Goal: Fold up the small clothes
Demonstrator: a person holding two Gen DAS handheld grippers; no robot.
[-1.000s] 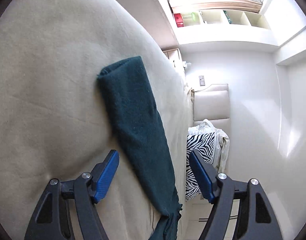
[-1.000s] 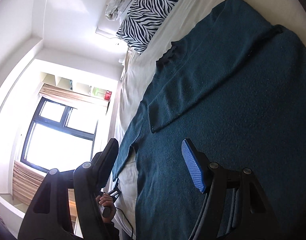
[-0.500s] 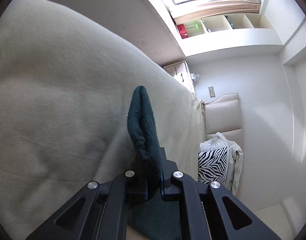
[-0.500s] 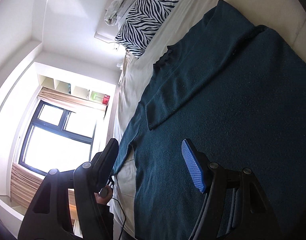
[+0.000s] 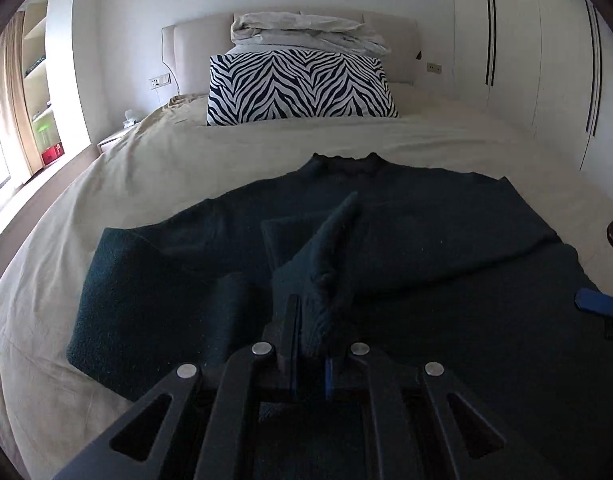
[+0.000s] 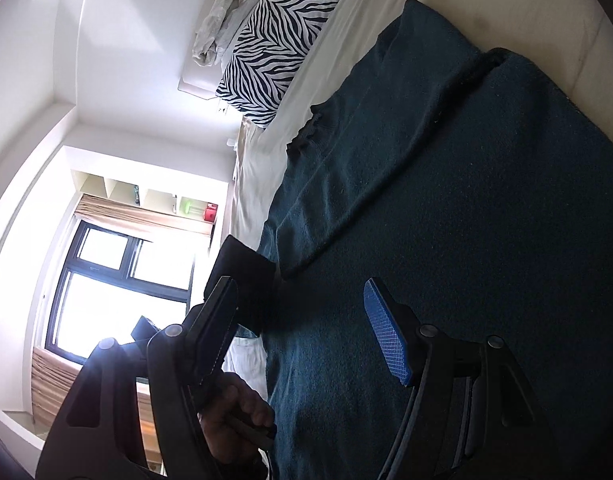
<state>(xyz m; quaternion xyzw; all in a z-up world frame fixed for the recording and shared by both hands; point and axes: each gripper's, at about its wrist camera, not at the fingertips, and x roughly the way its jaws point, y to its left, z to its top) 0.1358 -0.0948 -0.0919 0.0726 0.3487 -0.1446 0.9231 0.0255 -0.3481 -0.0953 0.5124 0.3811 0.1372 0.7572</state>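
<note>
A dark teal sweater (image 5: 446, 232) lies flat on the cream bed (image 5: 234, 148), neck toward the pillow. My left gripper (image 5: 309, 354) is shut on the sweater's left sleeve (image 5: 326, 252) and holds its cuff end up over the body of the sweater. The other sleeve lies folded across the body (image 6: 386, 160). My right gripper (image 6: 302, 332) is open and empty, hovering over the sweater's lower body (image 6: 486, 260); its blue pad (image 5: 598, 305) shows at the right edge of the left wrist view.
A zebra-print pillow (image 5: 300, 88) and a crumpled white blanket (image 5: 306, 32) lie at the headboard. White wardrobes (image 5: 546, 60) stand on the right, a window and shelves (image 6: 146, 240) on the left. The person's hand (image 6: 230, 420) holds the left gripper's handle.
My left gripper closed on the sleeve, lifted it and carried it from the bare sheet over the sweater's body. My right gripper stayed open, moving slightly closer to the sweater.
</note>
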